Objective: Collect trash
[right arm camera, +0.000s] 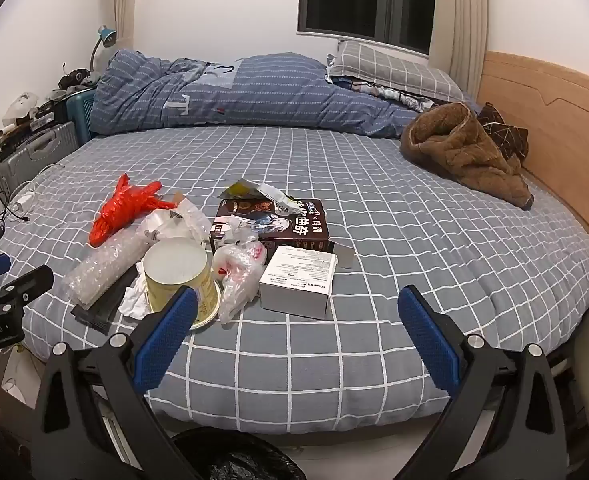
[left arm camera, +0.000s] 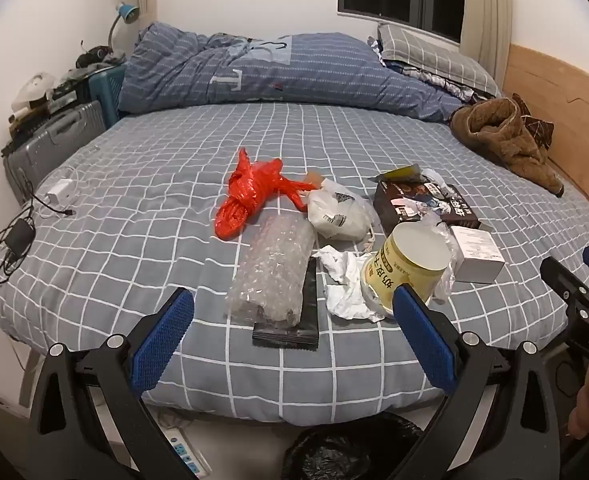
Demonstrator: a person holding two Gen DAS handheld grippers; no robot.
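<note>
Trash lies in a cluster on the grey checked bed point(left arm camera: 142, 184): a red plastic bag point(left arm camera: 250, 192), a roll of bubble wrap point(left arm camera: 272, 272) on a black pouch point(left arm camera: 290, 334), crumpled white paper point(left arm camera: 344, 280), an upturned yellow paper cup point(left arm camera: 408, 268), a white plastic bag point(left arm camera: 336, 212), a dark brown box point(left arm camera: 422, 200) and a small white box point(left arm camera: 476, 254). My left gripper point(left arm camera: 292, 300) hangs open above the bed's near edge, in front of the bubble wrap. My right gripper point(right arm camera: 298, 302) is open too, nothing between its fingers, just short of the white box point(right arm camera: 298, 282) and the cup point(right arm camera: 178, 276).
A bin lined with a black bag point(left arm camera: 346, 452) stands on the floor below the bed's edge. A brown fleece garment point(left arm camera: 502, 136) lies by the wooden headboard point(left arm camera: 566, 112). A folded blue duvet point(left arm camera: 278, 72) and pillow fill the far side. Chargers and cables point(left arm camera: 18, 236) lie at the left.
</note>
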